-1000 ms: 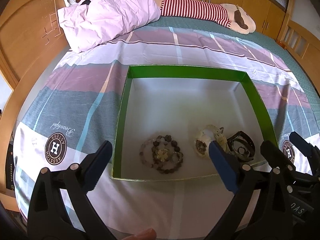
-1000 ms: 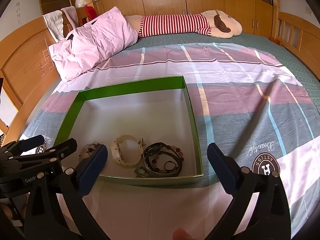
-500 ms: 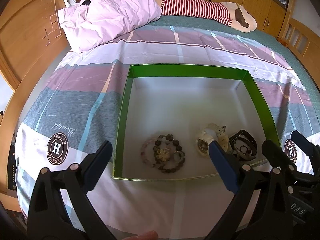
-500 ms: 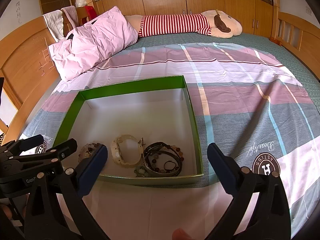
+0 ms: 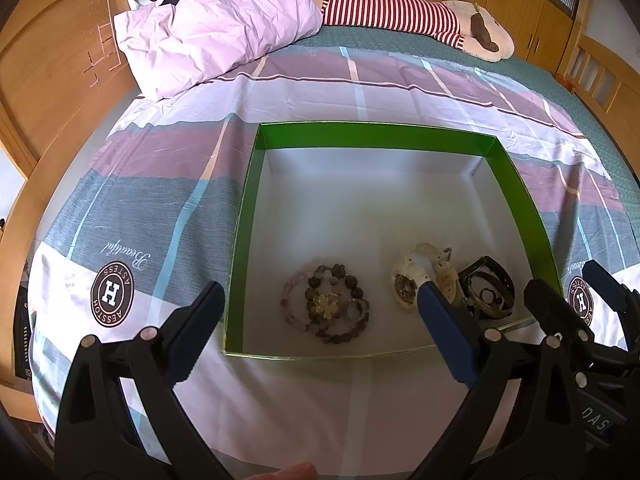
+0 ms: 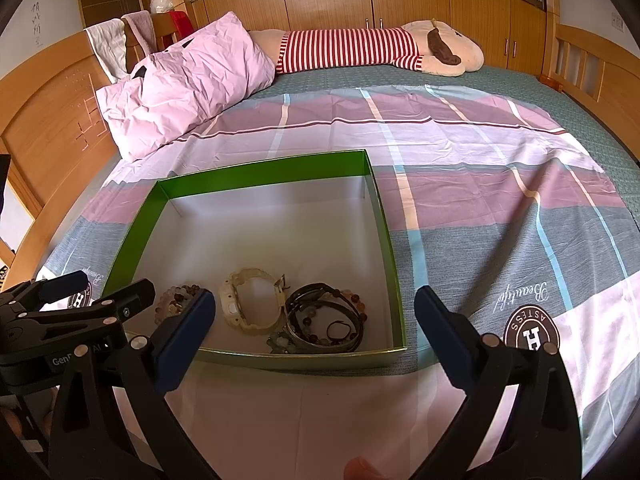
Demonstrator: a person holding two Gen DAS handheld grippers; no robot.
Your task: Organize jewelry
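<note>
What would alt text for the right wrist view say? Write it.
An open green box on a bed holds a pale watch, dark bracelets and beads, with the open right gripper in front of it.

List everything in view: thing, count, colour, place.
box: one, green walls, white floor, on the bed cover.
bead bracelets: a small pile, brown and pink, box's near left.
watch: one, cream, box's near middle.
dark bands: a tangle, black and brown, box's near right.
bed cover: one, pink, grey and white checks.
pillow: one, pink, far left.
plush toy: one, red-and-white stripes, far end.
left gripper: open, before the box.
right gripper: open, before the box.
</note>
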